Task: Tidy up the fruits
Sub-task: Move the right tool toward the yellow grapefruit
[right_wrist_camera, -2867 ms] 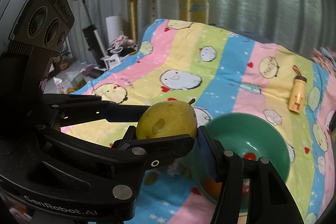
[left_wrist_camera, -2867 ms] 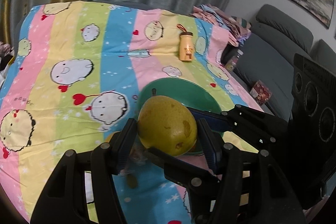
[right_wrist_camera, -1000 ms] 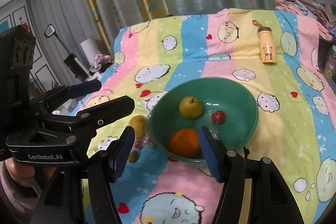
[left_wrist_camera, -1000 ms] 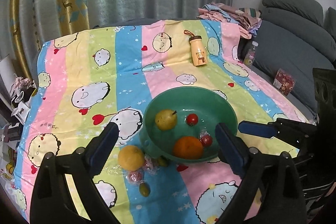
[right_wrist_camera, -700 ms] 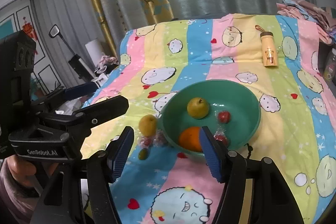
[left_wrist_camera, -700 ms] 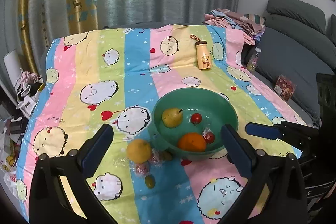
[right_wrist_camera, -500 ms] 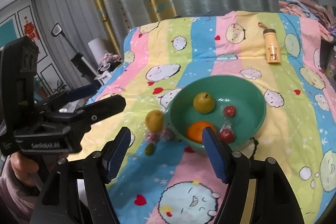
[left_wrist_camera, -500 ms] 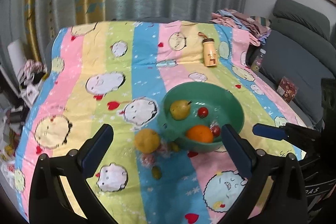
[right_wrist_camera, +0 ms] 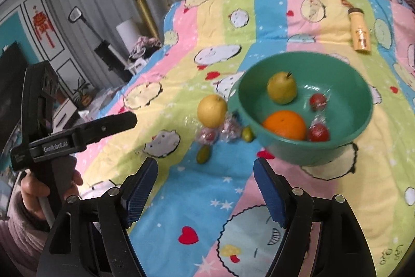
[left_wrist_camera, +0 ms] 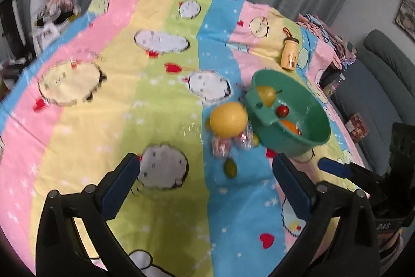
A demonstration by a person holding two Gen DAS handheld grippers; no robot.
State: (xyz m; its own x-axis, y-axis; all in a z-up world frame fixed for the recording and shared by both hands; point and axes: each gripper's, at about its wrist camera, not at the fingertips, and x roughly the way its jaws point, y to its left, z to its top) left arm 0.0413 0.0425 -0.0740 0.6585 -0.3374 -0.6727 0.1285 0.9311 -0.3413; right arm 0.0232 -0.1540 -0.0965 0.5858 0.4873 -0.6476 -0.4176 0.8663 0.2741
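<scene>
1. Holding both tools above the striped cartoon bedsheet, we keep the left gripper with its jaws spread wide and nothing between the blue pads.
2. We keep the right gripper the same way: jaws apart, empty, pointing over the sheet toward the fruit.
3. We see the green bowl resting on the sheet, ahead and to the right of the right gripper.
4. Inside the bowl we count a yellow-green pear with its stem up, an orange near the front wall, and two small red fruits in clear wrap, one beside the orange and one further back.
5. Outside the bowl, we find a yellow round fruit lying just beside the bowl's left rim.
6. Below that fruit we see two wrapped red pieces side by side on the sheet, crinkled plastic around them.
7. We spot one small green fruit lying alone on the blue stripe, nearest our grippers, and another small green fruit tucked against the bowl's base.
8. Further back we see a yellow bottle lying on its side, well apart from the bowl.
9. From the left wrist view we see the same cluster, blurred, with the bowl to the right of the yellow fruit.
10. We see our left hand wrapped around the left tool's handle at the edge of the right wrist view.
</scene>
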